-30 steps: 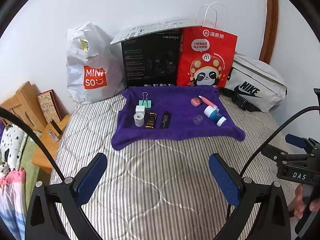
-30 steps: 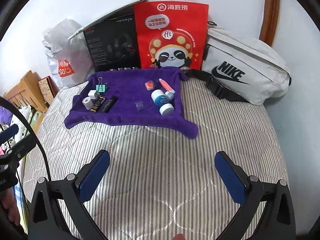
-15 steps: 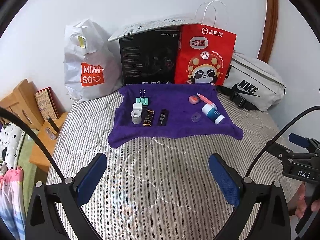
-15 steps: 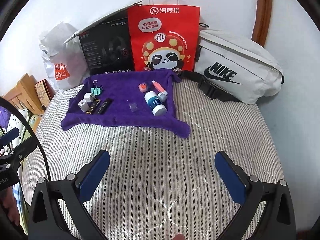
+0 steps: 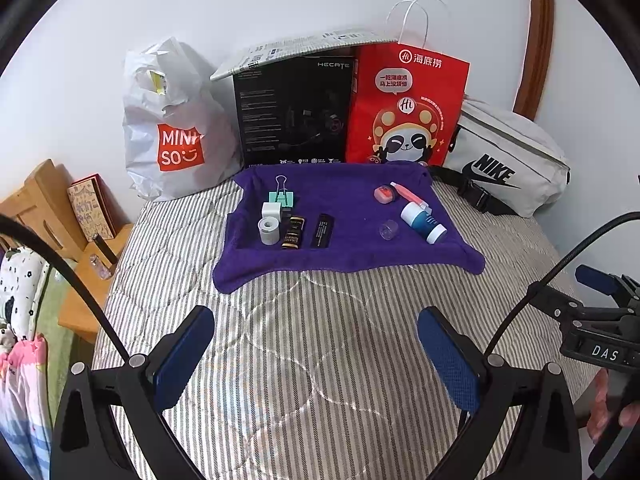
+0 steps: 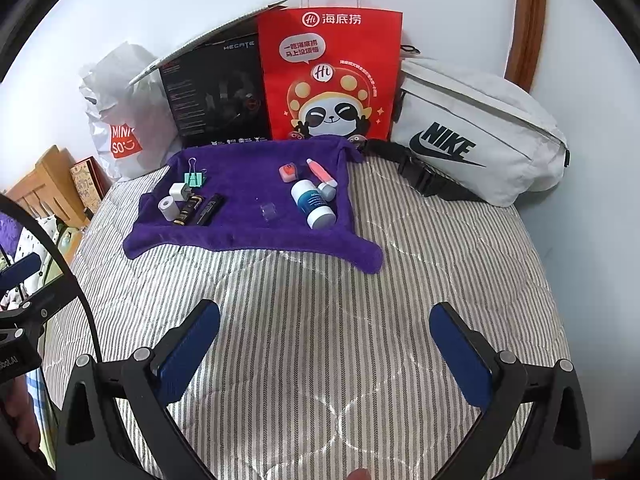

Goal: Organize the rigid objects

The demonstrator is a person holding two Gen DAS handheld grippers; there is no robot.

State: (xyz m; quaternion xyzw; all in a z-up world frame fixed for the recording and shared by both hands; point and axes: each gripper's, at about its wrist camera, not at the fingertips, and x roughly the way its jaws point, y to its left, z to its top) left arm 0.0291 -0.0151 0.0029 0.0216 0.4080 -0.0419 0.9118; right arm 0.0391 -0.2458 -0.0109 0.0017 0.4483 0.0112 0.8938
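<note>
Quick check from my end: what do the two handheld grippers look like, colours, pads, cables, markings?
Both match: the left gripper and the right gripper have black angular frames with silver screws and two fingers faced with blue textured pads. Black cables arc past each. White "DAS" lettering marks the right gripper's body in the left wrist view.

We take the cloth (image 5: 352, 248) on the bed (image 5: 320, 360) as our landmark. On its left part lie a binder clip (image 5: 283, 196), a charger plug (image 5: 272, 211), a tape roll (image 5: 269, 231) and two small boxes (image 5: 293, 232) side by side. On its right part lie a bottle (image 5: 423, 224), a tube (image 5: 408, 195), a small case (image 5: 385, 194) and a clear cap (image 5: 388, 229). Behind the cloth stand a plastic bag (image 5: 172, 128), a carton (image 5: 294, 114) and a paper bag (image 5: 408, 112); right of it lies a waist bag (image 5: 508, 160).
</note>
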